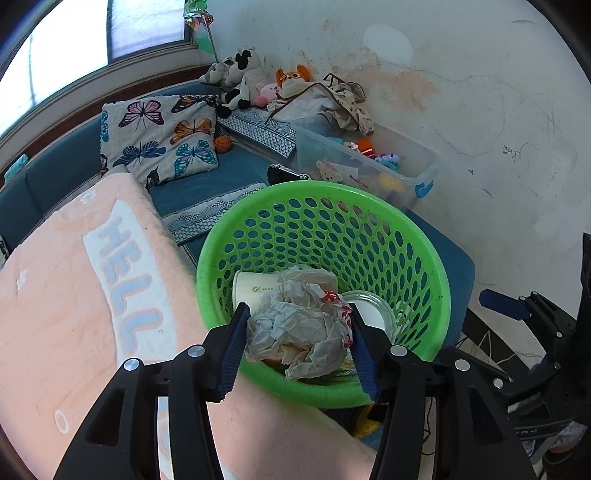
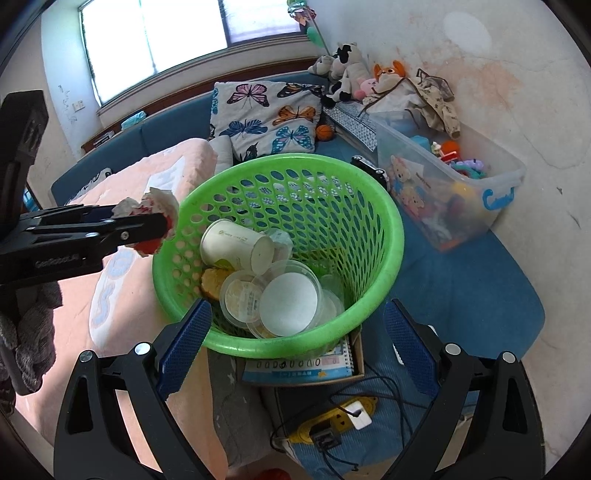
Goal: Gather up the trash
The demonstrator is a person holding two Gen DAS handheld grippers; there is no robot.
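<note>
The left gripper [image 1: 299,354] has its jaws clamped on crumpled paper [image 1: 299,332] at the green basket's [image 1: 439,280] near-left rim; the right gripper [image 2: 295,350] gapes empty.

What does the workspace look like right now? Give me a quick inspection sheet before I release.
Surface: pink blanket on blue couch.
Job's things: green basket holding paper cup, plastic lids, a bread piece.
Clutter: toy bin, butterfly pillow, stuffed toys, notebook.
Grippers: left gripper shut on crumpled wrapper at the basket rim; right gripper open, empty.
Cables: black cord and yellow power strip below basket.
Surroundings: window, stained wall.
</note>
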